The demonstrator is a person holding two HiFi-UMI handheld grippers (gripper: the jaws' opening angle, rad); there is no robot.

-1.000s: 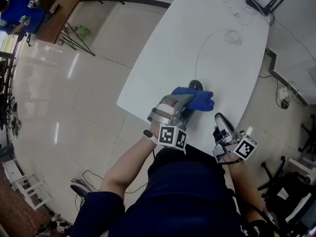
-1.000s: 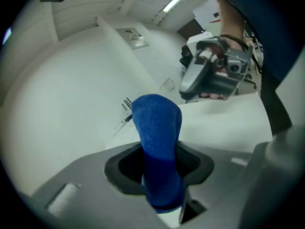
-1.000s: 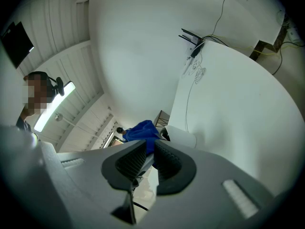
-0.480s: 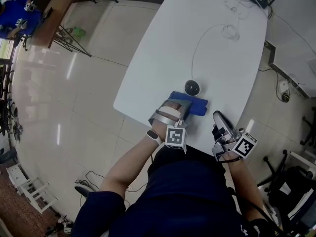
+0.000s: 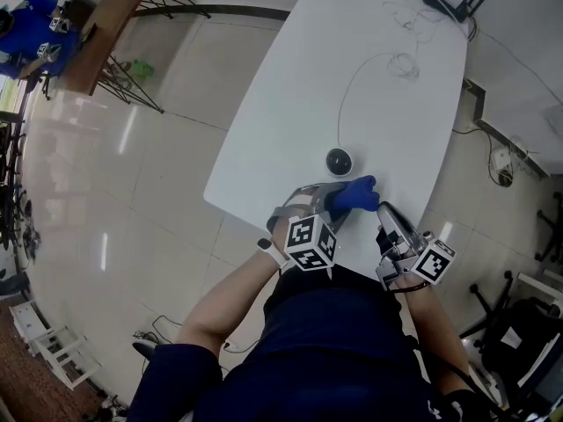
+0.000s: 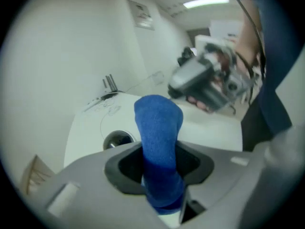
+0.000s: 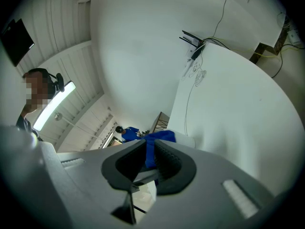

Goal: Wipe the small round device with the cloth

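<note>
Cloth (image 5: 354,195), blue, judged soft, light and best taken by a bunched fold: found pinched in the jaws of the left gripper (image 5: 332,202), at 5 o'clock of the small round device (image 5: 339,161) on the tabletop (image 5: 396,112); jaws of the right gripper (image 5: 388,209) slightly parted, empty.
</note>
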